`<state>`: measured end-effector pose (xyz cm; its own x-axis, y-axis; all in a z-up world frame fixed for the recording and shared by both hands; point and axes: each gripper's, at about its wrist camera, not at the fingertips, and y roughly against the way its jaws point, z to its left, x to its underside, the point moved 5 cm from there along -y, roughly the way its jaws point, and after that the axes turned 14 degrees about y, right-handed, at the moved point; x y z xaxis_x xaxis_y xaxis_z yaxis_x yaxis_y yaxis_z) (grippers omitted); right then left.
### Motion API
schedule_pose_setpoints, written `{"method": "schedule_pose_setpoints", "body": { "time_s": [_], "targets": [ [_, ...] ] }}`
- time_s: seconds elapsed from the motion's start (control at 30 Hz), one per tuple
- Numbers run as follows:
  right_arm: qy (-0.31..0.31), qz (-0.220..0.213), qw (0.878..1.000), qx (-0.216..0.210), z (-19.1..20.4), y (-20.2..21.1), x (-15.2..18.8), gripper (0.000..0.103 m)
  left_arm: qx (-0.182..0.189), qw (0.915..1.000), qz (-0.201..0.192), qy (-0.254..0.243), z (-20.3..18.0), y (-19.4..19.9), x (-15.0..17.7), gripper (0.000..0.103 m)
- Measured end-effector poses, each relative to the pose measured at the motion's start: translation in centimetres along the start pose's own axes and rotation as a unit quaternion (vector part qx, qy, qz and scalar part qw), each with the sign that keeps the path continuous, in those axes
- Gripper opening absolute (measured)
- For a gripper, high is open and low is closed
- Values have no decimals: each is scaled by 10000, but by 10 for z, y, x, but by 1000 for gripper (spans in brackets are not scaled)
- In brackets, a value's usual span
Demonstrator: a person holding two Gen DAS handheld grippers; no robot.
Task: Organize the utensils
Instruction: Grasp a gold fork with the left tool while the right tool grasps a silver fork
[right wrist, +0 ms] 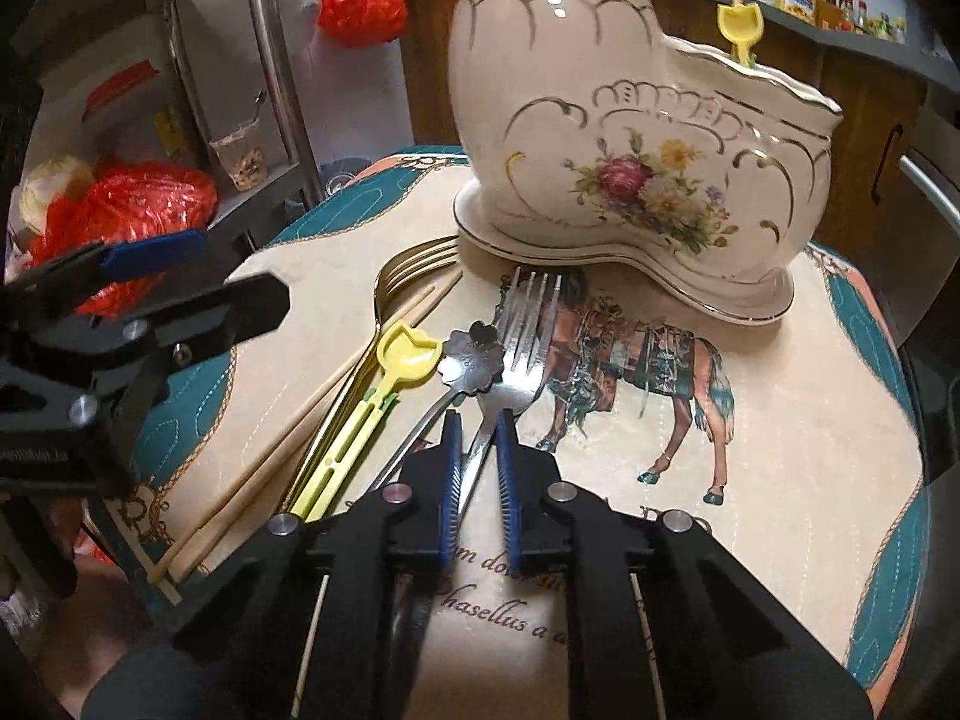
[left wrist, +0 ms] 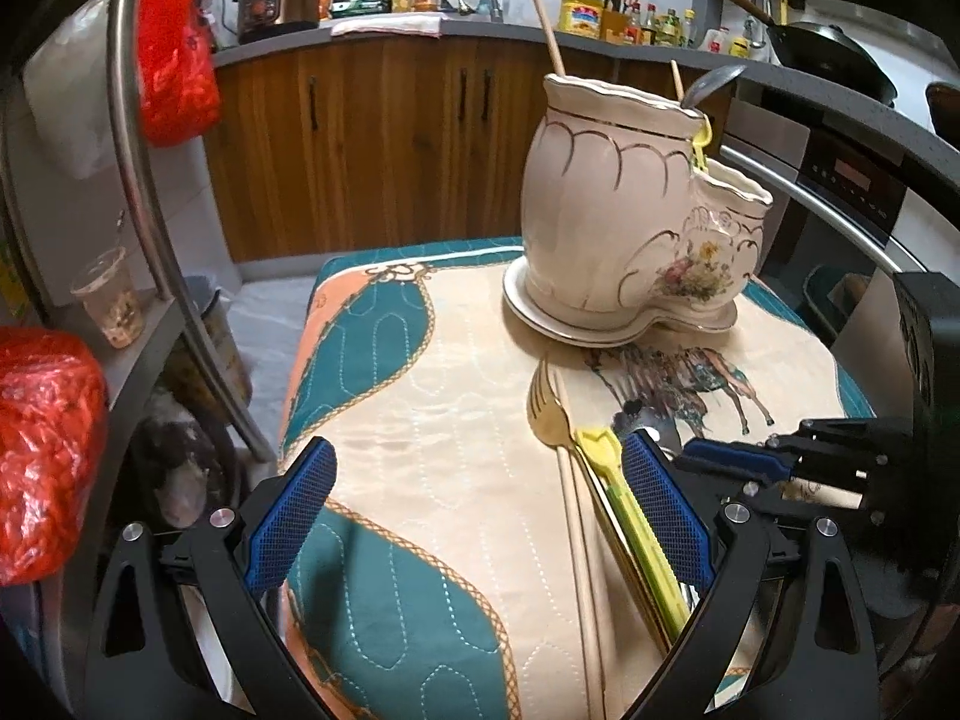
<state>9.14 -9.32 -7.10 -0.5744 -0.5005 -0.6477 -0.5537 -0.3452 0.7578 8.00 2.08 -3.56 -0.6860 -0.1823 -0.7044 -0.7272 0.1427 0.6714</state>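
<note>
Silver fork (right wrist: 528, 336) lies flat at six o'clock of the ceramic holder (right wrist: 630, 138); my right gripper (right wrist: 478, 420) pinches its handle (pads pressed in). My left gripper (left wrist: 474, 468) hangs open, empty.

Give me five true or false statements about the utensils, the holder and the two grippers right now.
1. The right gripper is closed on the silver fork handle. True.
2. The left gripper holds the gold fork. False: its jaws are open, gripping nothing.
3. The ceramic holder lies on its side. False: it stands upright.
4. A yellow utensil already sticks out of the holder. True.
5. The chopsticks on the cloth are metal. False: they look wooden.
</note>
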Motion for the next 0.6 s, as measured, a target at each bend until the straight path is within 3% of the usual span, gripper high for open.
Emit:
{"method": "schedule_pose_setpoints", "body": {
  "time_s": [0.4, 0.53, 0.6],
  "targets": [
    [-473, -243, 9986, 74, -37, 19, 9, 5, 134, 9993, 288, -193, -27, -20, 7, 90],
    [-475, -277, 9985, 79, -42, 21, 10, 5, 152, 9989, 390, -213, -36, -29, 6, 64],
    [-469, -293, 9984, 85, -44, 22, 10, 5, 114, 9990, 402, -181, -38, -33, 4, 57]
  ]
}}
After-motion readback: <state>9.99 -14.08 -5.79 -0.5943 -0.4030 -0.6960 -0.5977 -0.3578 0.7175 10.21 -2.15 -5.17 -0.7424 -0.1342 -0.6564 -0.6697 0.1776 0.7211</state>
